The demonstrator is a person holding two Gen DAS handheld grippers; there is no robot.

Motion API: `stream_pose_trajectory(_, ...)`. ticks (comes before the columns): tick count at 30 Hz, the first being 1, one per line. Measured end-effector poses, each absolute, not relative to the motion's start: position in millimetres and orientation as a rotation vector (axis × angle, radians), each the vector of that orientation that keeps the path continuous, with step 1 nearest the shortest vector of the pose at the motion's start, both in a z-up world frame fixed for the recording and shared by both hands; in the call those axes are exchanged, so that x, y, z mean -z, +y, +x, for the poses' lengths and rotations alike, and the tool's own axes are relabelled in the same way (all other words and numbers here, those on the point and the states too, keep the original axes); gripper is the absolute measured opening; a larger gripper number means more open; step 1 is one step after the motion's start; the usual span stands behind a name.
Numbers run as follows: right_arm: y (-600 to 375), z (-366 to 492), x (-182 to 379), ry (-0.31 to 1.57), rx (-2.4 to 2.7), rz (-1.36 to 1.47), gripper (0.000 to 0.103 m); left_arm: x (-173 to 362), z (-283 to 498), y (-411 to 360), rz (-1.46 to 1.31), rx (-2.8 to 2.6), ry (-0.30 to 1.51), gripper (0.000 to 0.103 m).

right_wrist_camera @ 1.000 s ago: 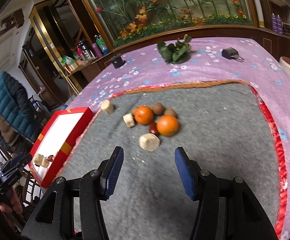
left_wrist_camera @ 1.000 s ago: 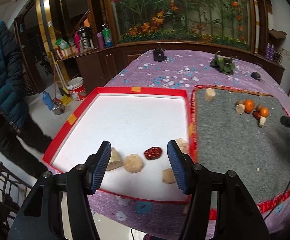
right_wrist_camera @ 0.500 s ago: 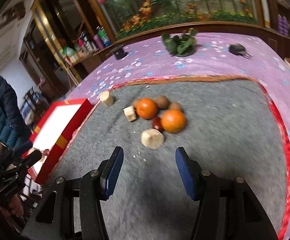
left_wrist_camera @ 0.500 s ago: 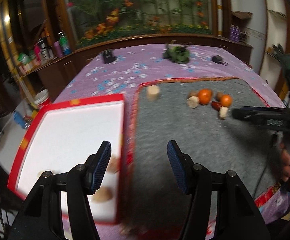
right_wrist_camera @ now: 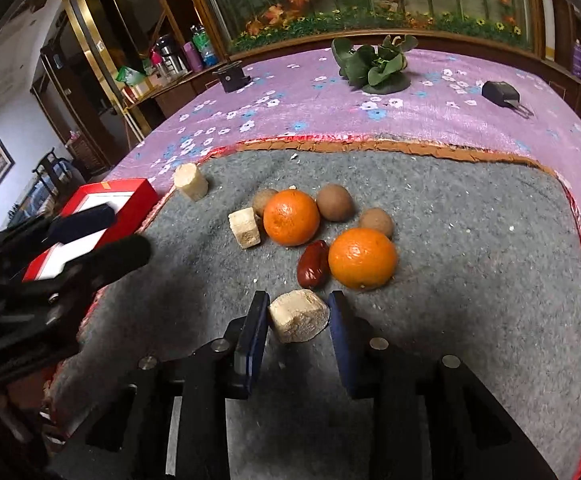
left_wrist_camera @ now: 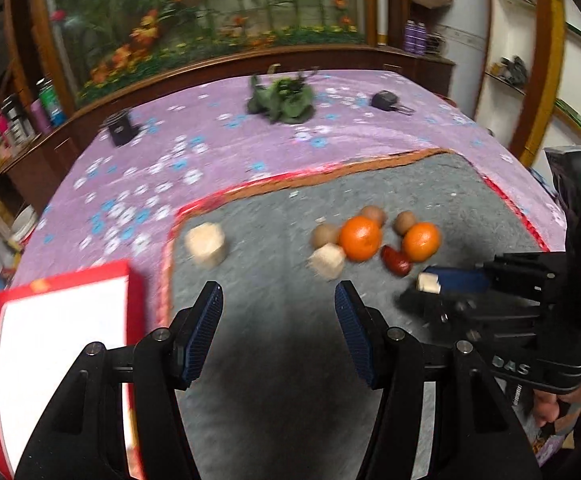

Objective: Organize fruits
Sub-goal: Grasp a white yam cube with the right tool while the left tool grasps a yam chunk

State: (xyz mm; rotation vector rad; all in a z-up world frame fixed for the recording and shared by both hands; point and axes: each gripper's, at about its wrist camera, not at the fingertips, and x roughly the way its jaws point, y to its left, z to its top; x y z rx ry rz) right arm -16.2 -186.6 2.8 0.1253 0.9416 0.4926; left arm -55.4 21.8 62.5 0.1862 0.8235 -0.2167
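On the grey mat [right_wrist_camera: 470,248], the right gripper [right_wrist_camera: 298,316] pinches a pale chunk [right_wrist_camera: 297,316] just short of the oranges [right_wrist_camera: 291,217], while the left gripper [left_wrist_camera: 278,312] hovers wide open, empty.

The left matte black plastic two-finger gripper [left_wrist_camera: 278,330] had angular arms, each tipped with a dark blue ribbed rubber pad [left_wrist_camera: 204,332]. Round silver screw heads sat at the arm joints. The right black plastic two-finger gripper [right_wrist_camera: 297,330] was built the same, with blue pads [right_wrist_camera: 340,344] and silver screws. In the left wrist view its body bore pale lettering reading "DAS" and a small green light near the top. Bare skin of the person's right hand [left_wrist_camera: 570,396] showed beneath it.
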Motion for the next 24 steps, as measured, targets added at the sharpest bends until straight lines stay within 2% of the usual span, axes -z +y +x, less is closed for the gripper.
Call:
stream_pose_trajectory(9,-241,-14,5,0.950,-0.558,0.331,0.031,-32,-23,-4,0.256,0.244,0.927,0.056)
stream_pose_trajectory(17,-243,-10,7,0.958,-0.578,0.342,0.031,-25,-6,-12,0.277,0.259,0.942,0.047)
stream_pose_trajectory(20,-245,-10,7,0.956,-0.578,0.341,0.031,-24,-3,-14,0.282,0.283,0.939,0.036)
stream_pose_trajectory(21,-245,-10,7,0.956,-0.578,0.342,0.031,-23,-2,-14,0.271,0.303,0.948,0.026)
stream_pose_trajectory(22,-245,-9,7,0.956,-0.577,0.341,0.031,-22,-2,-13,0.253,0.322,0.955,0.022)
stream_pose_trajectory(24,-244,-9,7,0.954,-0.575,0.337,0.031,-22,-3,-14,0.251,0.326,0.948,0.022)
